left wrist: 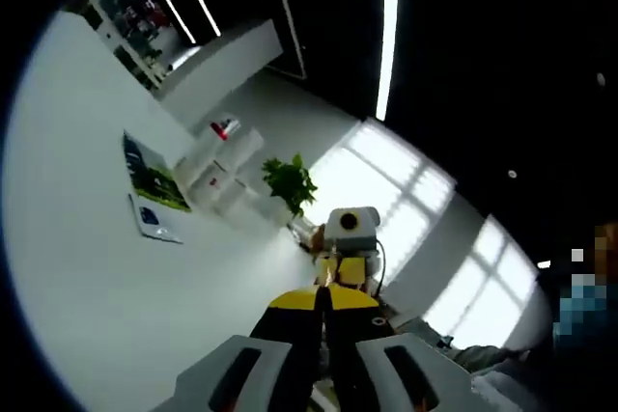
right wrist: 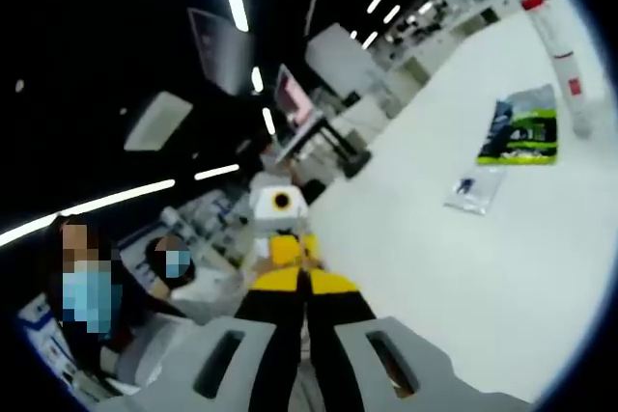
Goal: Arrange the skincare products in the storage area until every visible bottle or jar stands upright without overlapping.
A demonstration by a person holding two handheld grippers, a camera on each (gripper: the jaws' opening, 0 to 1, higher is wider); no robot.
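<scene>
My left gripper rises from the bottom of the left gripper view, its black and yellow fingers closed together with nothing between them. My right gripper is shut in the same way. The two point at each other, tip to tip, above the white table. Far off on the table, white containers stand in a group with a red-capped item. In the right gripper view a tall white tube with a red cap shows at the far right. Whether it stands upright I cannot tell.
A green and black packet and a small clear packet lie flat on the table. A potted plant stands near the containers. People sit beyond the table edge.
</scene>
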